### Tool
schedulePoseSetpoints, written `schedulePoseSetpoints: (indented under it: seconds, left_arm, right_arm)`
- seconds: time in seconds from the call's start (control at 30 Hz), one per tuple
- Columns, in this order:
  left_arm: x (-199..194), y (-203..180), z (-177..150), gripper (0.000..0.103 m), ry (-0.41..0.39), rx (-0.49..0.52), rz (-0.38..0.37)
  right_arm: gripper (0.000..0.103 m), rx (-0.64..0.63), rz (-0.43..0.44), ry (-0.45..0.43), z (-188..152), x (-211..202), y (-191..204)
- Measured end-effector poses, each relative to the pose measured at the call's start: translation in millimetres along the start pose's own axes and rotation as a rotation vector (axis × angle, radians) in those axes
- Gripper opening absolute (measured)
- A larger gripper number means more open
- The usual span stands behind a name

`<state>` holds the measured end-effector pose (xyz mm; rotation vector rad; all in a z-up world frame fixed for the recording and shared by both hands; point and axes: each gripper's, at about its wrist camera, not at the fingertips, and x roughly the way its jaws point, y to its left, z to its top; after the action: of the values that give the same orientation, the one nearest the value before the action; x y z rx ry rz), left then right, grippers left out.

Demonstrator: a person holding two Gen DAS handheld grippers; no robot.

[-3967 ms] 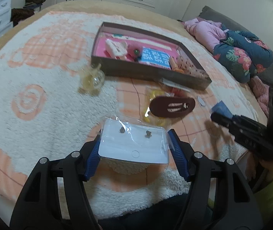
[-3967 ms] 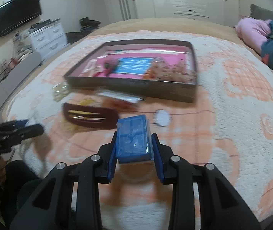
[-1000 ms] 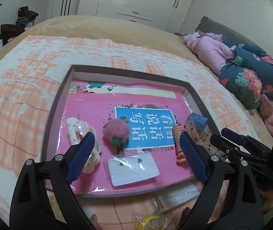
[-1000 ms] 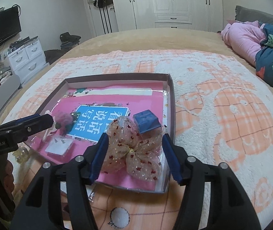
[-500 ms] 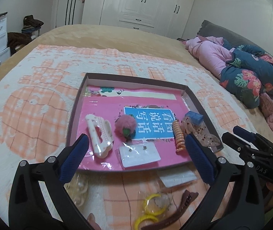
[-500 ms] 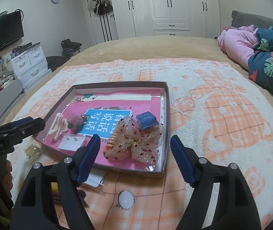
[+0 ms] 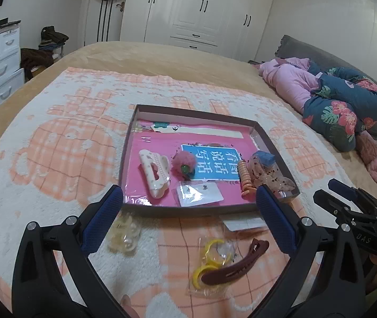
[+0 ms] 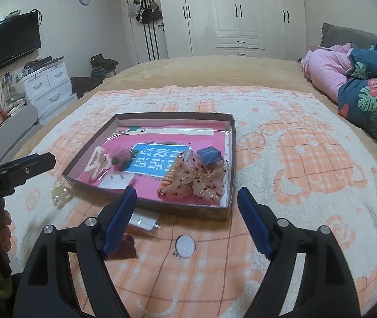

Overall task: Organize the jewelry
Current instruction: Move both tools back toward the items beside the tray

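Note:
A shallow brown tray with a pink lining lies on the blanket. It holds a white hair claw, a pink pompom, an earring card, an orange spiral tie, a sheer bow and a small blue box. In front of the tray lie a brown hair clip, bagged yellow rings and a clear claw. My left gripper and right gripper are both open and empty, held above the blanket short of the tray.
A white packet and a white disc lie on the orange-and-white blanket by the tray's near edge. Pink and floral bedding is piled at the right. Drawers and wardrobes stand beyond the bed.
Both grippers set their loads in the tray, the earring card from the left and the blue box from the right. Both opened and have since drawn back and up from the tray.

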<state>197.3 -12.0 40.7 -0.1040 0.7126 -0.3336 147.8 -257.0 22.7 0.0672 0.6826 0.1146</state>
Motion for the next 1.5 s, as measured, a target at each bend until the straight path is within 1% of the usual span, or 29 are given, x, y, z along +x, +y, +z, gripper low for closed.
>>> schedulePoseSetpoints:
  seconds: [0.33,0.63,1.03,1.17,1.33,1.5]
  left_arm:
    - [-25.9,10.9,-18.2,0.092,0.0,-0.022,0.017]
    - [-37.0,16.4,-40.7,0.092,0.025,-0.018,0.038]
    - [-41.7,31.6,-63.3,0.092,0.065,-0.033,0.067]
    - [-41.6,33.1,-70.5,0.092,0.083,-0.019,0.075]
    - [-35.7,37.8,-78.5,0.092,0.132,-0.008,0.09]
    - [-28.6,41.3,-84.6,0.092,0.17,-0.002,0.087]
  right_arm:
    - [0.077,-0.027,0.019,0.012,-18.4,-18.6,16.2]
    - [0.077,-0.061,0.032,0.033,-35.7,-24.5,30.2]
    - [0.077,-0.13,0.041,0.082,-59.8,-13.4,50.5]
    - [0.077,-0.175,0.044,0.092,-66.6,-8.1,59.9]
    - [0.079,-0.237,0.044,0.107,-74.3,3.7,70.8]
    - [0.079,-0.312,0.03,0.117,-78.2,21.6,80.8]
